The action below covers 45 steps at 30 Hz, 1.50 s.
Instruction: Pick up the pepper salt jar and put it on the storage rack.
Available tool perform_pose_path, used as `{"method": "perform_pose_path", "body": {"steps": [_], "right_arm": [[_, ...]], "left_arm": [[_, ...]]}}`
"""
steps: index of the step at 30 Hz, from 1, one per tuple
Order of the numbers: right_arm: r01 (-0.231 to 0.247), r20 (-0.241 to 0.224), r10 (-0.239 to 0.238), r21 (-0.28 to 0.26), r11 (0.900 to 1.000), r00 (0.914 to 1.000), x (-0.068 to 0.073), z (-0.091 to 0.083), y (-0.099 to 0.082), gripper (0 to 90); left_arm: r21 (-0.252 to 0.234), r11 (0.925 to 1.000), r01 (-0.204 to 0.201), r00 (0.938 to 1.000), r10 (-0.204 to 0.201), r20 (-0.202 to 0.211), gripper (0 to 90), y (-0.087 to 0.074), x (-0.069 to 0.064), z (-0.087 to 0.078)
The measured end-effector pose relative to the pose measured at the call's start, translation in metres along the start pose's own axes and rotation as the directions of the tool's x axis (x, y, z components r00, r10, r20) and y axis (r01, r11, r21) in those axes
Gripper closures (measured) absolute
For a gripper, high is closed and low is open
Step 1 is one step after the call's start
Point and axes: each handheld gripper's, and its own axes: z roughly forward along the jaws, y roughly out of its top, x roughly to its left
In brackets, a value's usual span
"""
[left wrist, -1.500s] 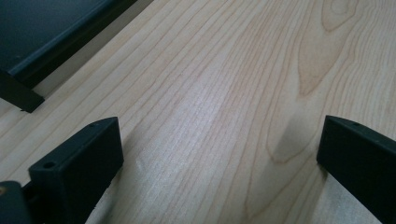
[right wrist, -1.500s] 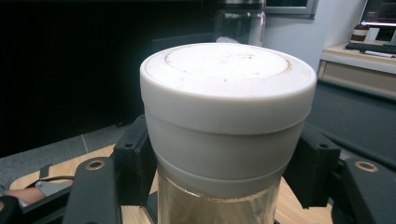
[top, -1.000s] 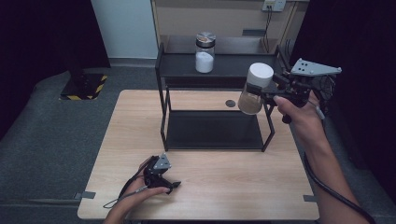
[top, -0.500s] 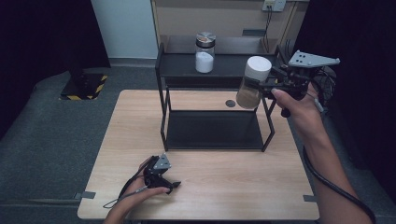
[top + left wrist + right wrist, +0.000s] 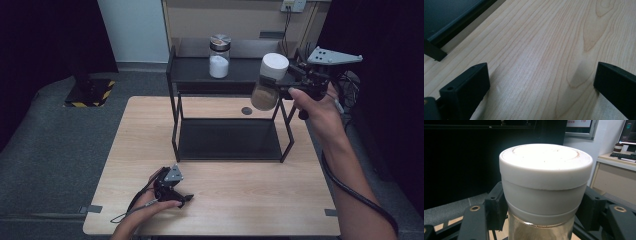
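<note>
The white-lidded jar [image 5: 269,82] hangs in the air at the right end of the black shelf rack [image 5: 230,117], level with its top shelf, long axis nearly upright. The right gripper [image 5: 280,87] has its fingers clamped just below the lid, reaching in from the jar's right. A second jar [image 5: 219,55] stands on the top shelf, to the left. The left gripper [image 5: 187,198] rests near the bench [image 5: 240,200] front edge, fingers apart, holding nothing, and is farther off.

I'm working in what looks like a lab or test room: a bare wooden table [image 5: 240,200] stands on grey carpet [image 5: 60,140] with black curtains [image 5: 45,45] around it, yellow-black hazard tape [image 5: 92,92] marks the floor, a wall socket [image 5: 293,5] feeds cables, and monitors [image 5: 580,126] sit on a desk [image 5: 616,165] beyond.
</note>
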Motion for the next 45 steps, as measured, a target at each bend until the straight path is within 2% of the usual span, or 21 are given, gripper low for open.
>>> {"method": "perform_pose_path", "body": {"steps": [22, 45], "right_arm": [[-0.006, 0.023, 0.006, -0.014, 0.9999, 0.9997, -0.012, 0.008, 0.019, 36.3], [-0.012, 0.046, 0.013, -0.01, 0.9999, 0.9988, -0.022, 0.019, 0.025, 36.3]], "left_arm": [[0.0, 1.0, 0.0, 1.0, 0.0, 0.0, 0.0, 0.0, 0.0, 0.0], [-0.002, 1.0, 0.001, 1.0, -0.001, 0.001, 0.0, 0.0, -0.001, 0.0]]}}
